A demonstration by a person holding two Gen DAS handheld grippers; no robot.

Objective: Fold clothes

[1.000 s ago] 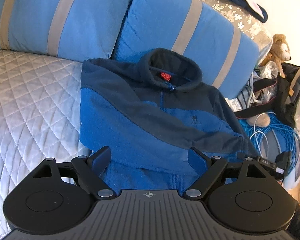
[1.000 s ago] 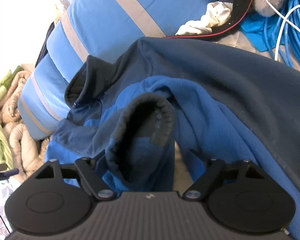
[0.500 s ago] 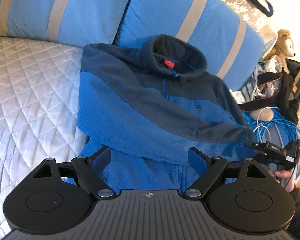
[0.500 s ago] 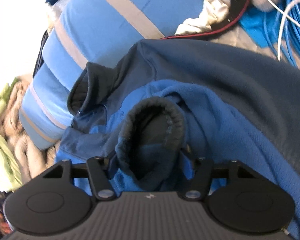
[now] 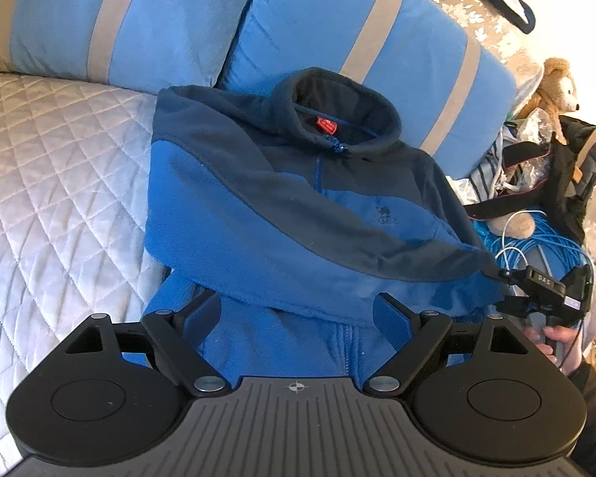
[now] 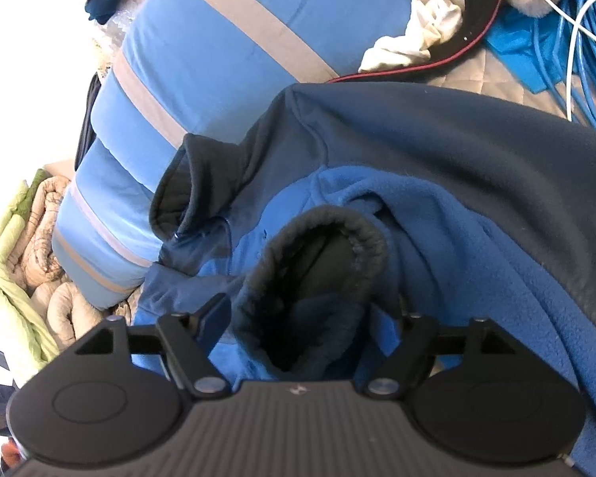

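1. A blue fleece jacket (image 5: 282,214) lies front-up on the bed (image 5: 55,183), its quilted cover pale and silvery.
2. The jacket's dark collar (image 5: 345,111) points to twelve o'clock and leans on a blue striped pillow (image 5: 361,31); a second pillow (image 5: 111,16) sits at ten o'clock.
3. One sleeve (image 5: 298,246) is folded across the chest, running from the shoulder at ten o'clock down toward four o'clock.
4. The left hand-held gripper (image 5: 296,314) hangs over the jacket's lower front near the zip, its jaws wide apart with nothing pinched between them.
5. The right hand-held gripper (image 5: 536,286) shows at four o'clock in the left view, at the tip of that sleeve, with the person's hand (image 5: 552,338) below it.
6. In the right view the dark cuff (image 6: 326,254) stands open like a mouth between the right gripper's (image 6: 304,318) fingers (image 6: 214,314).
7. Those jaws are opening at this moment; the cuff fabric sits between them, and I cannot tell whether the pads press on it.
8. Past the jacket at three o'clock lies clutter: a coil of blue cable (image 5: 544,246), a dark bag (image 5: 576,183) and a teddy bear (image 5: 552,87).
9. In the right view a rolled green and beige quilt (image 6: 31,262) lies at nine o'clock, beside the pillows.
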